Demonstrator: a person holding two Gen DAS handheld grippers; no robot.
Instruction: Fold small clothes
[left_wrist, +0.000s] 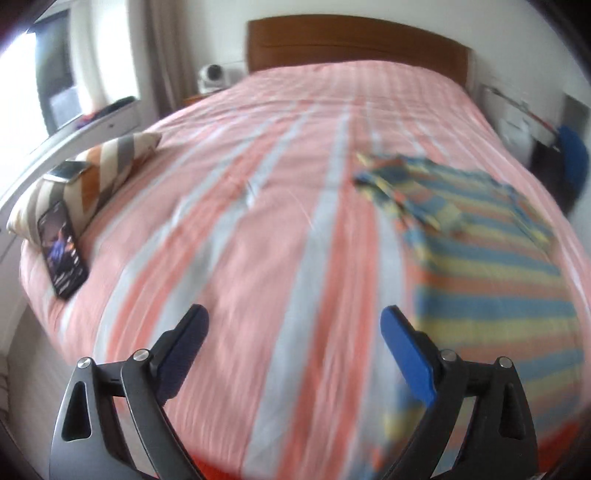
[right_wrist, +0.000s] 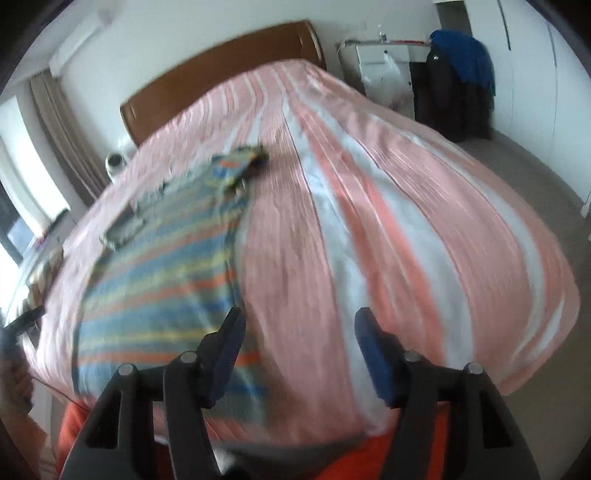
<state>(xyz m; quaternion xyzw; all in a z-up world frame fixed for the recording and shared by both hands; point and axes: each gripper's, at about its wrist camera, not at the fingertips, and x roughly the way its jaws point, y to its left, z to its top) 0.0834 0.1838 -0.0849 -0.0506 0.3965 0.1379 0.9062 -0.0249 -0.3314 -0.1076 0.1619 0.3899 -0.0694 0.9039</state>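
The bedspread (left_wrist: 280, 206) is soft matt cloth, faintly ribbed, in pink and white stripes. On it lies a small shirt (left_wrist: 480, 258) of thin woven cloth, matt, striped blue, yellow and orange. The headboard (left_wrist: 354, 44) is smooth brown wood with a dull sheen. The cushion (left_wrist: 85, 184) is matt fabric; the phone (left_wrist: 62, 254) leaning on it has a glossy glass face. Each gripper (left_wrist: 295, 350) (right_wrist: 299, 354) has matt black plastic arms, shiny metal pins and blue pads.

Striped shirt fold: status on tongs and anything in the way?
Left tongs open, empty. Right tongs open, empty. Striped shirt flat on bedspread, unfolded. Phone and cushion at far left, apart from it.
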